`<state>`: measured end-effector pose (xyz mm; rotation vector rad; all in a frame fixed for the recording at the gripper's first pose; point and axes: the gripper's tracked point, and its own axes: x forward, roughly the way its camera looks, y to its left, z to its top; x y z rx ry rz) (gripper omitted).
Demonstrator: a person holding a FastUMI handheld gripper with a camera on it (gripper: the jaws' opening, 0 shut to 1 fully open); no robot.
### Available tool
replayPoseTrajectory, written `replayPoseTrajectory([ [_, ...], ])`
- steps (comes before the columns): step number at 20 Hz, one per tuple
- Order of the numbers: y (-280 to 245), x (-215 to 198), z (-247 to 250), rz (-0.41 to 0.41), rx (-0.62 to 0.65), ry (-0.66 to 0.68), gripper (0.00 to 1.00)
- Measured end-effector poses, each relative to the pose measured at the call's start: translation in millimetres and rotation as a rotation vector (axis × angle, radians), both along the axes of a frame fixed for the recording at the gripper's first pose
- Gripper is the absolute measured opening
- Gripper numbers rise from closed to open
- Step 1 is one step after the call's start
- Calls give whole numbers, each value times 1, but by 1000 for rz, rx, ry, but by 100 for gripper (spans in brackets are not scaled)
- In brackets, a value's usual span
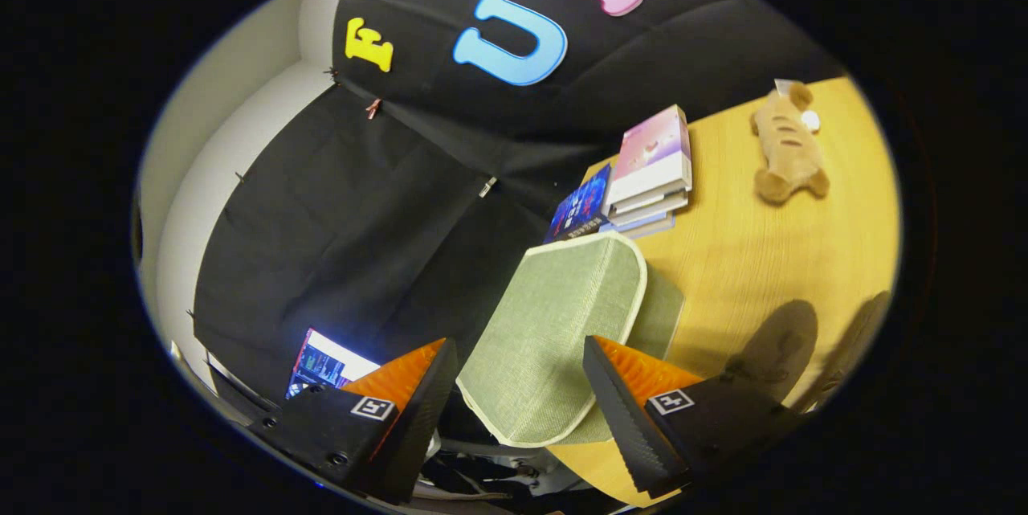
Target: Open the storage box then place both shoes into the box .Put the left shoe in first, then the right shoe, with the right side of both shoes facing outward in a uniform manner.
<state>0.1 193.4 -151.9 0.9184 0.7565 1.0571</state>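
Green woven box lid (554,330) between parted tongs (514,394).

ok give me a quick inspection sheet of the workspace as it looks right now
surface: light wooden table top, bare grain beside the box
job's things: sage-green fabric storage box lid with pale piping, raised and standing between the fingers; rest of the box behind it; shoes: nothing seen
clutter: stack of books with a pink-covered one on top, beyond the box; tan plush toy lying further along the table
grippers: gripper open, fingers either side of the lid; contact cannot be told
cables: nothing seen
surroundings: black cloth wall behind the table; white wall past it; lit screen low by one finger
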Motion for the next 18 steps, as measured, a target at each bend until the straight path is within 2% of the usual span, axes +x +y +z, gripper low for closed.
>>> replayPoseTrajectory([
  [3, -2, 2, -24, 49, 64, 128, 98],
  [7, 8, 16, -60, 61, 128, 275, 98],
  [11, 13, 18, -83, 89, 136, 344, 98],
  [14, 26, 8, -78, 133, 176, 383, 98],
  [18, 42, 11, -82, 133, 201, 423, 96],
])
